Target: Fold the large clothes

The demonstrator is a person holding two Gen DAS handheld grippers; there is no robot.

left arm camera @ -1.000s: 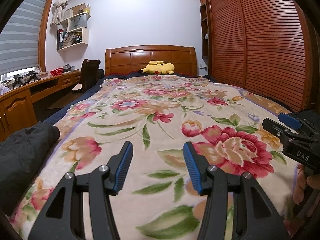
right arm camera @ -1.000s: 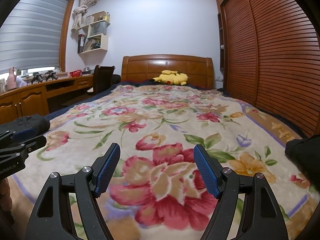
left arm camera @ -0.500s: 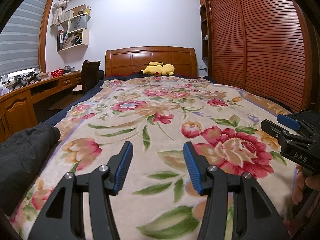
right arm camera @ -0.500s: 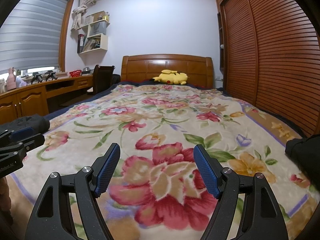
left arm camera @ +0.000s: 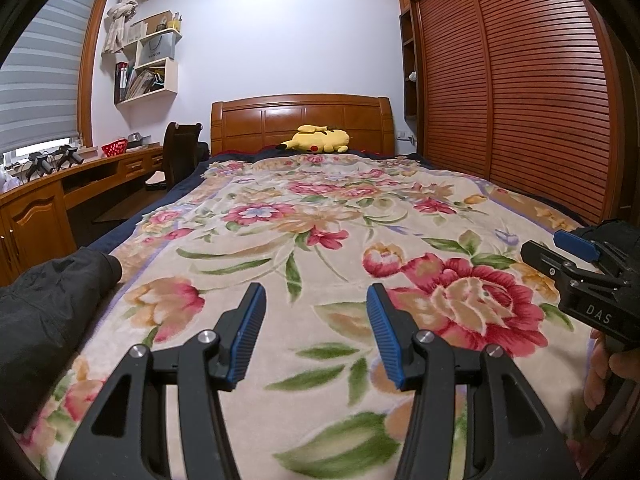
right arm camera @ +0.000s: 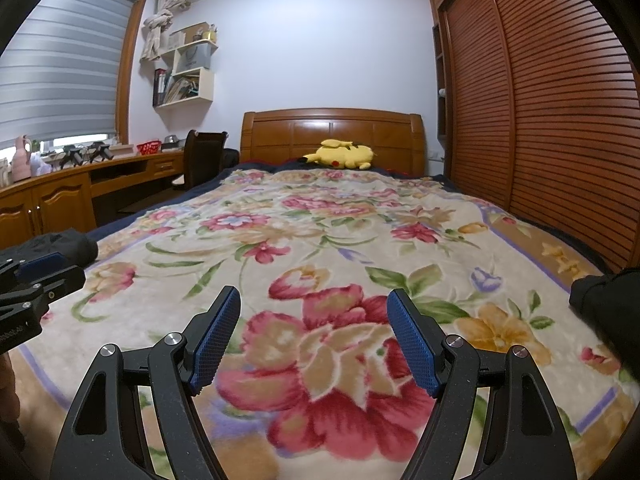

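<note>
A black garment (left arm camera: 44,312) lies along the left edge of the bed, and its cuffed end (right arm camera: 76,242) also shows in the right wrist view. More black cloth (right arm camera: 608,304) rests at the bed's right edge; I cannot tell whether both belong to one piece. My left gripper (left arm camera: 315,294) hovers open over the floral blanket (left arm camera: 320,216), to the right of the garment, with nothing between its blue pads. My right gripper (right arm camera: 314,296) is open too, wider, and holds nothing. Each gripper appears at the edge of the other's view: the right gripper (left arm camera: 542,242) and the left gripper (right arm camera: 74,267).
A yellow plush toy (left arm camera: 316,140) lies by the wooden headboard (left arm camera: 300,120). Slatted wardrobe doors (left arm camera: 520,92) run along the bed's right side. On the left are a wooden desk (left arm camera: 36,208), a dark chair (left arm camera: 180,152) and wall shelves (left arm camera: 148,68). A hand (left arm camera: 604,368) grips the right tool.
</note>
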